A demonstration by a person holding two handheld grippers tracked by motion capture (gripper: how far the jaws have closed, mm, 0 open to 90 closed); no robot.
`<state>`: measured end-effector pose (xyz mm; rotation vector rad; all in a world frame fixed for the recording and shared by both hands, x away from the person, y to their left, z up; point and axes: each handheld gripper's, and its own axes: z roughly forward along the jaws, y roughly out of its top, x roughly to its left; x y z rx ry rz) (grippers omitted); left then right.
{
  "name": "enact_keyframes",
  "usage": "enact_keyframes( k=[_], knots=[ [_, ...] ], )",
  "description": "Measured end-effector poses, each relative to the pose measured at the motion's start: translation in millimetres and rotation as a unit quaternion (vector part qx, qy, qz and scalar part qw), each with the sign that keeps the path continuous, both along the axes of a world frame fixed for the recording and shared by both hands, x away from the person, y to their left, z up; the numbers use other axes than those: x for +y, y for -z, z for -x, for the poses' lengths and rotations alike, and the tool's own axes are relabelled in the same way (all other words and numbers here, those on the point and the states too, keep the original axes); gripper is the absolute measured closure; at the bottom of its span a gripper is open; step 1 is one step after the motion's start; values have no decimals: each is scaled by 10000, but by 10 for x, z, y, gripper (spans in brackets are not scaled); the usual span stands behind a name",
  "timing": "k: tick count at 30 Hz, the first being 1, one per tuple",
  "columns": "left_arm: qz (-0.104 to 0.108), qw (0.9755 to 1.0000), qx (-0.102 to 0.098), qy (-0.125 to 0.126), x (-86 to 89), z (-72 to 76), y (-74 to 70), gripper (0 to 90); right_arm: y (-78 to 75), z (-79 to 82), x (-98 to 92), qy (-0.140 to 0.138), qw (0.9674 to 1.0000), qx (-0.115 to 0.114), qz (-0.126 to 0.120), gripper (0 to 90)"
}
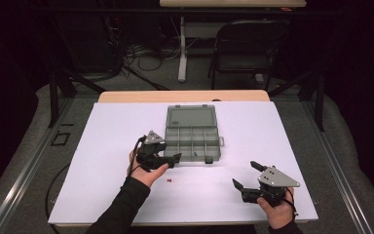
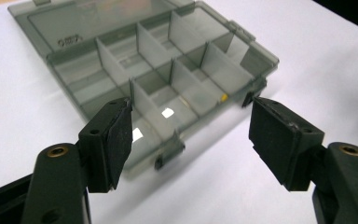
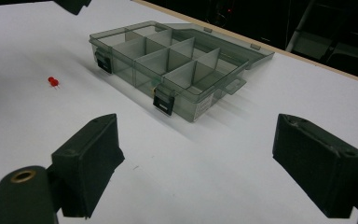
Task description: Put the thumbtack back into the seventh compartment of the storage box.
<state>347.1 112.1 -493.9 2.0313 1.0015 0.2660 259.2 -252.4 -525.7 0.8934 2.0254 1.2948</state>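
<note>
**Open box between two released hand-held grippers**

A grey compartment box (image 1: 193, 134) is seen lying on the white surface (image 1: 102, 161) with its lid folded flat behind it. The tray is split by partitions into several cells, and two dark latches are fixed to its front wall. A small yellow item (image 2: 224, 97) is seen in a cell near the box's front wall, in the left gripper view.

The left hand-held gripper (image 1: 175, 159) is held just in front of the box's front left corner, with its jaws pointed along the front wall. In its own view the jaws are spread apart, one at each side of the box's front edge, and nothing is gripped between them; whether either pad touches the box cannot be told.

The right hand-held gripper (image 1: 247, 175) is held well in front of the box and to its right, jaws wide apart and empty, aimed back toward the box.

A red pin (image 1: 169, 181) lies on the surface in front of the box, near the left hand (image 1: 146, 170).
</note>
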Motion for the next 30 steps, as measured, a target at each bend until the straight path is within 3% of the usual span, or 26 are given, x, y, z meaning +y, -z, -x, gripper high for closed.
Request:
enact_keyframes(
  k=[11, 19, 30],
  knots=[
    [-60, 9999, 89, -33, 219, 207, 193, 361, 4, 0, 15, 12, 10000, 25, 6, 144],
    [-102, 9999, 50, 75, 223, 253, 245, 440, 4, -1, 7, 12, 10000, 9, 5, 144],
    [-169, 9992, 184, 305, 218, 297, 384, 552, 5, -3, 8, 13, 10000, 17, 18, 145]
  ],
)
